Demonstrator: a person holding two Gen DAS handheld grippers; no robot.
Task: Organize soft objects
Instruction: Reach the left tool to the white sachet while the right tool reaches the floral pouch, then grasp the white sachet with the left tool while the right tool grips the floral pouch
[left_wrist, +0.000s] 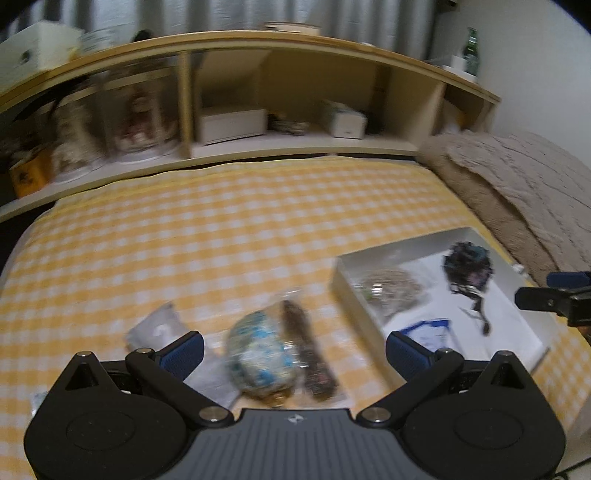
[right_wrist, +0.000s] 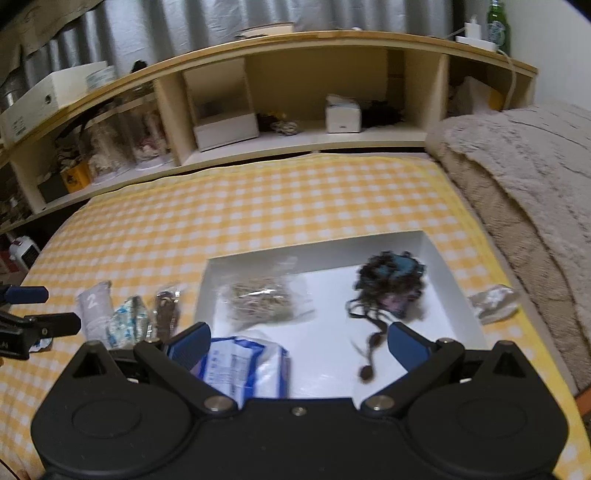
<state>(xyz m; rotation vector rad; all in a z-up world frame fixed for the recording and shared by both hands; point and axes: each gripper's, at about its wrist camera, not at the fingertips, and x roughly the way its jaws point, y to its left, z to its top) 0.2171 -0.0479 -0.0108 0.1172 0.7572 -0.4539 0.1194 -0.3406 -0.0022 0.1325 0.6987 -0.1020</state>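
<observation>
A white shallow box (right_wrist: 436, 254) (left_wrist: 517, 295) lies on the yellow checked bed. In it are a beige bagged bundle (right_wrist: 258, 299) (left_wrist: 391, 288), a dark tasselled pouch (right_wrist: 391, 280) (left_wrist: 467, 266) and a blue-and-white packet (right_wrist: 240, 365) (left_wrist: 430, 328). Left of the box lie a blue-white bagged bundle (left_wrist: 258, 358) (right_wrist: 127, 325), a brown bagged strip (left_wrist: 310, 354) (right_wrist: 166, 310) and a white packet (left_wrist: 159, 328) (right_wrist: 94, 306). My left gripper (left_wrist: 293, 354) is open over the blue-white bundle. My right gripper (right_wrist: 297, 345) is open over the box's near edge, empty.
A wooden headboard shelf (right_wrist: 295, 140) with boxes and clutter runs along the back. A beige fluffy blanket (right_wrist: 524, 177) lies on the right. A small whitish bag (right_wrist: 493, 301) sits right of the box.
</observation>
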